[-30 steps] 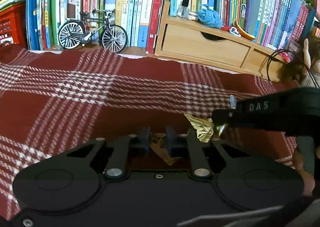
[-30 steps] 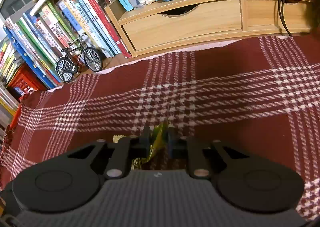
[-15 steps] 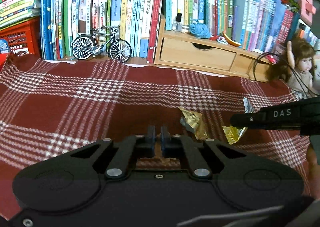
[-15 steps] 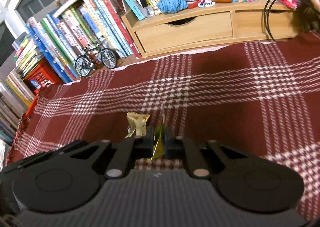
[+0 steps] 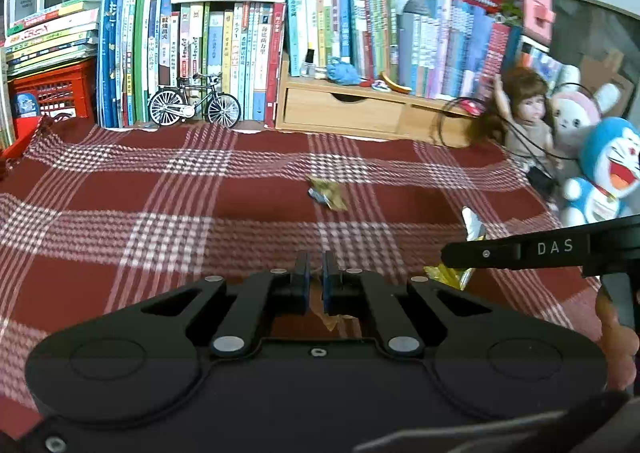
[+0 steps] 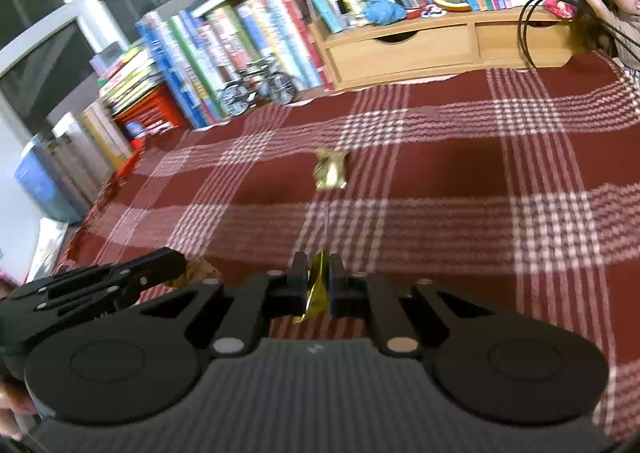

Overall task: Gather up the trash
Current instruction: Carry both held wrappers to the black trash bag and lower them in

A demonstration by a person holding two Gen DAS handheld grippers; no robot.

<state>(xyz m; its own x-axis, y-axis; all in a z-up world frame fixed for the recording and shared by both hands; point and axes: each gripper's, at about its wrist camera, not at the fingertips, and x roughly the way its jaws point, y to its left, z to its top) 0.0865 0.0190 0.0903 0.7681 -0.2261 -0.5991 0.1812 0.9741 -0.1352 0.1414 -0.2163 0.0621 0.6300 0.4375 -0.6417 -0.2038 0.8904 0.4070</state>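
Observation:
My left gripper [image 5: 315, 273] is shut on a brownish wrapper [image 5: 332, 319] that pokes out under its fingers, lifted off the red plaid cloth [image 5: 200, 193]. To its right, my right gripper [image 5: 445, 255] is shut on a gold-green foil wrapper [image 5: 452, 276]. In the right wrist view this foil wrapper [image 6: 318, 287] stands pinched between the pads of the right gripper [image 6: 318, 273], and the left gripper [image 6: 180, 263] shows at the left with its brown wrapper [image 6: 199, 271]. One more gold wrapper [image 5: 328, 193] [image 6: 330, 169] lies on the cloth ahead of both grippers.
Rows of books [image 5: 224, 45] line the back, with a toy bicycle [image 5: 195, 105] and a wooden drawer unit [image 5: 344, 113] in front of them. A red crate [image 5: 48, 93] stands back left. A doll [image 5: 528, 121] and plush toys [image 5: 608, 169] sit at the right.
Both grippers have drawn back and risen from the cloth with their wrappers. The gold wrapper left on the cloth now lies farther ahead. More of the shelf and toys shows.

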